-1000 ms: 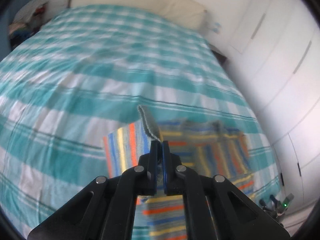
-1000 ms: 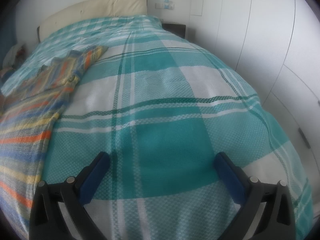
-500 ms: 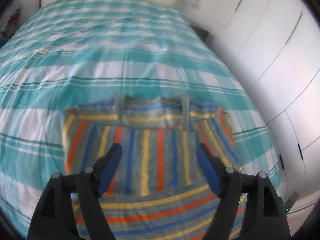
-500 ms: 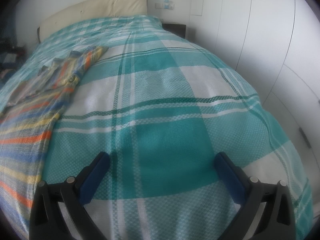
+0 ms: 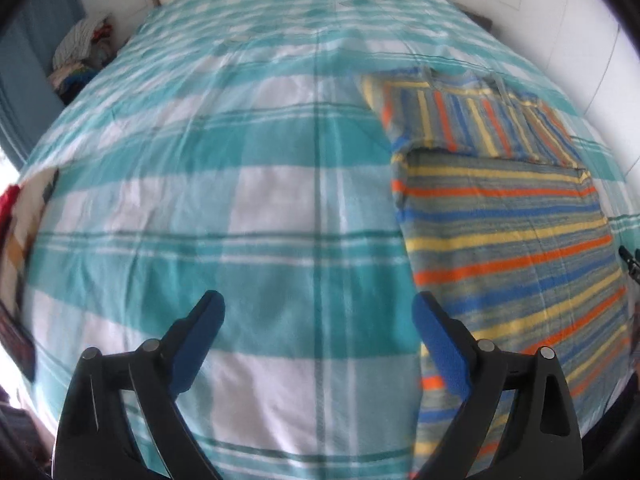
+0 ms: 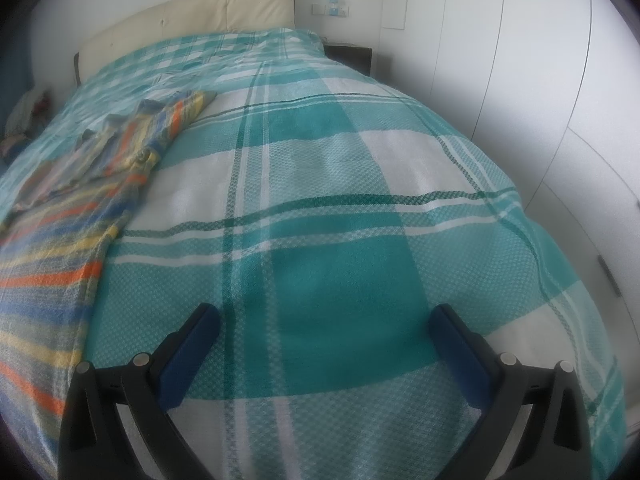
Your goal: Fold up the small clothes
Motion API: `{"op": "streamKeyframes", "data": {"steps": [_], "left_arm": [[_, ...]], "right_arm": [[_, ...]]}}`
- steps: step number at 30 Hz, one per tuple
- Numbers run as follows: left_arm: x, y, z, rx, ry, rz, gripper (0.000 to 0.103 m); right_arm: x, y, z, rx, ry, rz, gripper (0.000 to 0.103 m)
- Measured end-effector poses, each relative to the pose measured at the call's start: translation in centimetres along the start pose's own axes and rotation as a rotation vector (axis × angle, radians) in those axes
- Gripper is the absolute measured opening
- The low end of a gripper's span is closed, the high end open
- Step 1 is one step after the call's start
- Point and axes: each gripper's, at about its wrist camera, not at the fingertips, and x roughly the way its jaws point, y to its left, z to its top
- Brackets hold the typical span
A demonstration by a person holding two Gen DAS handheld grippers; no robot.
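The striped garment [image 5: 508,216] is seen lying flat on the bed [image 5: 248,184], its top part already turned down over the body, so one fold looks done and another is judged due. The left tongs [image 5: 318,320] are spread wide and empty, held over bare bedspread just beside the garment's left edge. The right tongs [image 6: 324,332] are likewise wide open with nothing gripped, the garment off to their left. Next, an edge must be pinched and carried across.

garment [image 5: 508,216] on bedspread [image 5: 248,208], headboard [image 6: 192,12] behind
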Motion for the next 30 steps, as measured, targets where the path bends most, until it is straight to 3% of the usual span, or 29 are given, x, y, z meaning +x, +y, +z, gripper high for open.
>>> {"op": "streamKeyframes", "data": {"steps": [3, 6, 9, 15, 17, 20, 23, 25, 30], "left_arm": [[2.2, 0.0, -2.7, -0.099, -0.031, -0.077, 0.095], [3.1, 0.5, -4.0, -0.184, -0.1, -0.095, 0.095], [2.8, 0.7, -4.3, -0.205, -0.145, -0.087, 0.096], [2.8, 0.8, -4.6, -0.175, -0.141, -0.034, 0.096], [1.7, 0.7, -5.0, -0.153, -0.19, -0.01, 0.096], [-1.0, 0.2, -5.4, -0.115, -0.341, 0.049, 0.096], [-2.4, 0.0, -5.6, -0.083, -0.438, 0.035, 0.098], [-2.1, -0.1, -5.5, -0.058, -0.43, 0.018, 0.099], [-0.5, -0.5, -5.5, -0.035, -0.321, 0.038, 0.098]], "right_arm": [[0.0, 0.0, 0.0, 0.0, -0.004, -0.002, 0.103], [0.0, -0.1, -0.1, 0.0, -0.009, -0.001, 0.103], [-0.1, -0.1, -0.2, 0.003, -0.014, 0.003, 0.103], [-0.2, -0.1, -0.2, 0.004, -0.016, 0.002, 0.103], [-0.2, -0.1, -0.2, 0.004, -0.016, 0.002, 0.103], [-0.2, -0.1, -0.2, 0.004, -0.016, 0.003, 0.103], [-0.1, -0.1, -0.2, 0.004, -0.016, 0.003, 0.103], [-0.1, -0.1, -0.2, 0.004, -0.016, 0.002, 0.103], [-0.1, -0.1, -0.2, 0.004, -0.016, 0.003, 0.103]]}}
